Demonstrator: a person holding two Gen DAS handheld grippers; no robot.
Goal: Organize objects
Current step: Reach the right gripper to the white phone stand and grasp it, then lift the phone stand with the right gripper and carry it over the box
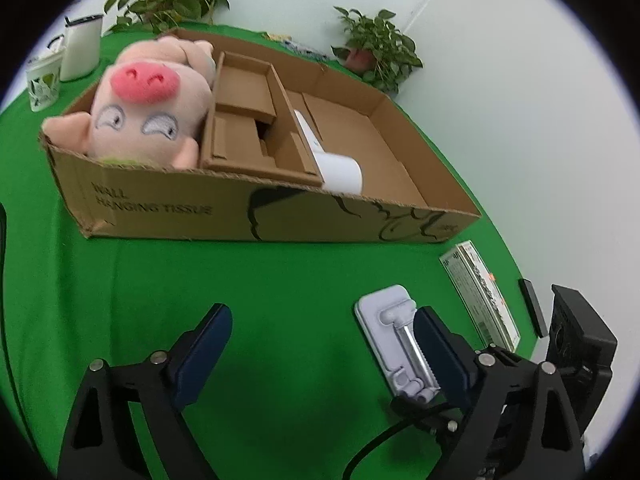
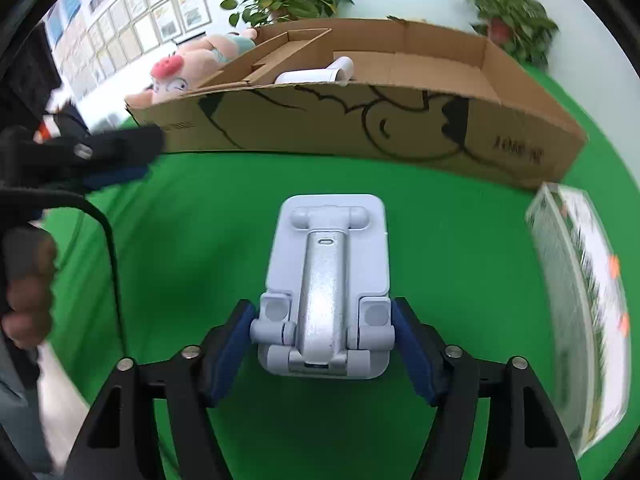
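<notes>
A white folding phone stand (image 2: pixel 326 280) lies on the green cloth, and my right gripper (image 2: pixel 323 334) is shut on its near end. The stand also shows in the left wrist view (image 1: pixel 394 336). My left gripper (image 1: pixel 324 338) is open and empty over the cloth, left of the stand; it appears in the right wrist view (image 2: pixel 116 152) too. Behind stands an open cardboard box (image 1: pixel 256 216) holding a pink pig plush (image 1: pixel 140 108), a cardboard insert (image 1: pixel 244 132) and a white roll-shaped object (image 1: pixel 340 172).
A flat printed box (image 2: pixel 580 312) lies on the cloth right of the stand, also in the left wrist view (image 1: pixel 480 292). Two cups (image 1: pixel 64 64) stand at the back left. Potted plants (image 1: pixel 376 48) stand behind the box by the wall.
</notes>
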